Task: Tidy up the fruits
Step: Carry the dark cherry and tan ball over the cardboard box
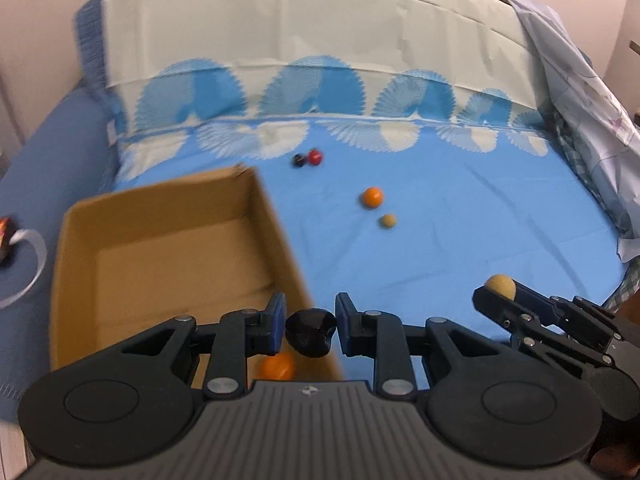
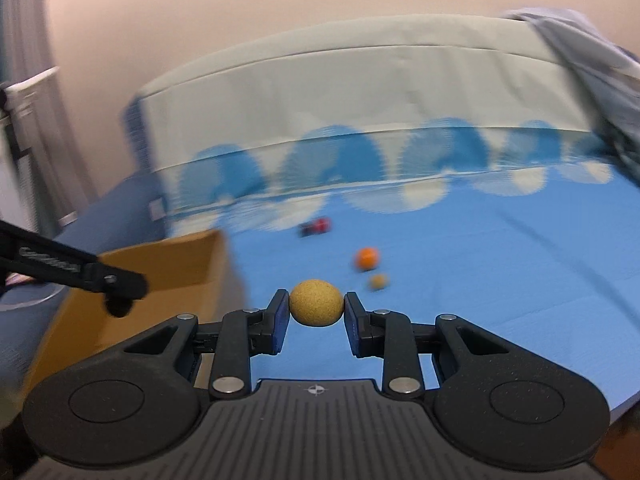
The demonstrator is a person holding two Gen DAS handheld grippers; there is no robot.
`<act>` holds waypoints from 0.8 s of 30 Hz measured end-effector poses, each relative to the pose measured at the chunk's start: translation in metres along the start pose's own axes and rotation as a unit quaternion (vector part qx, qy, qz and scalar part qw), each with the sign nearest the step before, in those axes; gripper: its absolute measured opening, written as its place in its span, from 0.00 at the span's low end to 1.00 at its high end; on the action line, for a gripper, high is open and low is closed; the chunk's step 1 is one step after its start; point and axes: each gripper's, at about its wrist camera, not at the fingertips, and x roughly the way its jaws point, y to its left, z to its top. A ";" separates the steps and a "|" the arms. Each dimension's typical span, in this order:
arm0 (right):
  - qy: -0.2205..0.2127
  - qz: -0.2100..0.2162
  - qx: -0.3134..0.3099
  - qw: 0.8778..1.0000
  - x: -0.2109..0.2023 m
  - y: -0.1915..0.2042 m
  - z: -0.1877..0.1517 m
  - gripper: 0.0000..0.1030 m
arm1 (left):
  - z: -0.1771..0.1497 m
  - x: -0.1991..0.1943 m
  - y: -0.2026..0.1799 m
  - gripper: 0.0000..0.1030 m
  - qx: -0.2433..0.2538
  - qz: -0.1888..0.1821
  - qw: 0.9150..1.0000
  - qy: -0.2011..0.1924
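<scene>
Left gripper [image 1: 311,330] clamped on dark fruit [image 1: 310,332], cardboard box [image 1: 176,248] right below. Right gripper [image 2: 317,312] pinching tan ball [image 2: 316,303] across its middle. Probably light, round, kinda roll-prone, so best squeezed dead-center.

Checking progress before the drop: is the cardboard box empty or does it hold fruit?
Not empty: the cardboard box holds an orange fruit near its front corner; the rest looks bare.

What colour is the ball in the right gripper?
Tan, speckled like cork; the right wrist view shows it best.
</scene>
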 end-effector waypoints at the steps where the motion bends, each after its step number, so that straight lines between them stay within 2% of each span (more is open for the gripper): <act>1: 0.005 0.012 -0.005 1.000 -0.005 0.012 -0.003 0.30 | -0.009 -0.008 0.008 0.29 -0.005 0.004 1.000 0.001; 7: 0.031 0.037 -0.035 0.998 -0.020 0.062 -0.018 0.30 | -0.057 -0.042 0.052 0.29 -0.040 0.019 0.999 0.008; 12: 0.044 0.033 -0.054 0.997 -0.025 0.090 -0.025 0.30 | -0.085 -0.062 0.076 0.29 -0.055 0.038 0.998 -0.005; 18: 0.040 0.028 -0.083 0.995 -0.034 0.112 -0.030 0.30 | -0.105 -0.069 0.097 0.29 -0.081 0.041 0.996 -0.001; 24: 0.032 0.026 -0.106 0.994 -0.040 0.120 -0.028 0.30 | -0.109 -0.070 0.099 0.29 -0.096 0.034 0.995 -0.007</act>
